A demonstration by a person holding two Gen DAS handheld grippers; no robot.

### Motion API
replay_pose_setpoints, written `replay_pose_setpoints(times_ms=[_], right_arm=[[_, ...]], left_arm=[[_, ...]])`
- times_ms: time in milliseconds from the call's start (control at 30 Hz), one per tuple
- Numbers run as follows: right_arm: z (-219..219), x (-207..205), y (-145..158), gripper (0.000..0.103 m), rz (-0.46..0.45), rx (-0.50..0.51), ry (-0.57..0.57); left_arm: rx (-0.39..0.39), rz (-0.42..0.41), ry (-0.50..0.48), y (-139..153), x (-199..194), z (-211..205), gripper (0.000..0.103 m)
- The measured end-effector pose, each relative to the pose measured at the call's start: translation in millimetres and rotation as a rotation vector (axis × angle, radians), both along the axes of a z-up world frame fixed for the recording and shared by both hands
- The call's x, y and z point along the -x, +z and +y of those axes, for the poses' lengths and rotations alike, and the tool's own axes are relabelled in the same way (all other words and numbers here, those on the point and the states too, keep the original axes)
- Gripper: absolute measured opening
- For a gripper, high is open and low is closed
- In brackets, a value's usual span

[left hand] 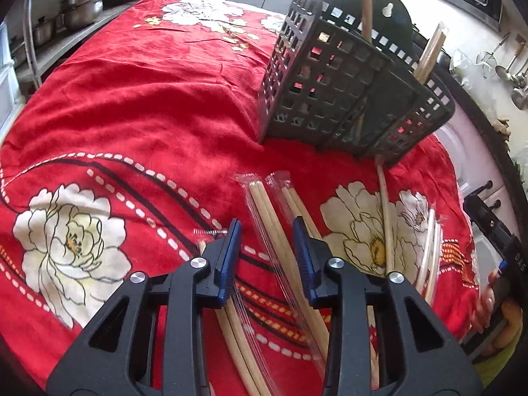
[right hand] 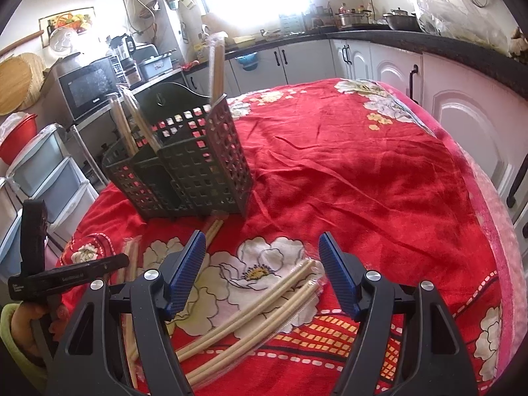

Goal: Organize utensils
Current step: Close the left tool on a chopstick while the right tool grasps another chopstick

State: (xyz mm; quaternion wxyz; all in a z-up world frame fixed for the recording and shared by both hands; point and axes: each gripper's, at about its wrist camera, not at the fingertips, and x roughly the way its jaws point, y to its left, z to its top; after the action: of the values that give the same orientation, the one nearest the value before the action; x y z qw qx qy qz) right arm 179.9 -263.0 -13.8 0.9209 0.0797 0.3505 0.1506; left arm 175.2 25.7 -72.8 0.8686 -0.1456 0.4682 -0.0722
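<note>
My left gripper point(left hand: 267, 222) hangs low over the red flowered cloth point(left hand: 148, 115). One wrapped pair of chopsticks point(left hand: 265, 204) lies between its blue pads, with cloth showing on the left side of the pair. A second wrapped pair point(left hand: 292, 198) runs under the right finger. The dark slotted utensil basket point(left hand: 346, 99) stands beyond, with wrapped chopsticks point(left hand: 429, 52) upright in it. My right gripper point(right hand: 260, 236) stands open over two wrapped pairs point(right hand: 264, 297) lying on a white flower; the basket point(right hand: 191, 165) is ahead to its left.
A loose stick point(left hand: 384, 217) and another wrapped pair point(left hand: 429, 250) lie right of the left gripper. More chopsticks point(right hand: 128, 264) lie at the left in the right wrist view, near a hand point(right hand: 26, 323). White cabinets point(right hand: 462, 115) border the table's far side.
</note>
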Motion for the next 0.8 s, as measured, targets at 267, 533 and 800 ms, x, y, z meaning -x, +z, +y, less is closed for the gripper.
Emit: replay_pose_setpoints(times_ms=[267,533,800], right_arm=[[-5,-16,-19,0.068,0.088,0.029,-0.015],[-1,-36,-41,0.068,0.179,0.038,-0.004],[-6,-46,-46,0.021,0.192,0.009,-0.020]], left_arm=[[0.012,0.007,0.019,-2,-18,6,0.019],[0.054,0.013,0.042,-4,-27,14,0.015],[0.105,0.019,0.060,-5,-32,22,0.013]])
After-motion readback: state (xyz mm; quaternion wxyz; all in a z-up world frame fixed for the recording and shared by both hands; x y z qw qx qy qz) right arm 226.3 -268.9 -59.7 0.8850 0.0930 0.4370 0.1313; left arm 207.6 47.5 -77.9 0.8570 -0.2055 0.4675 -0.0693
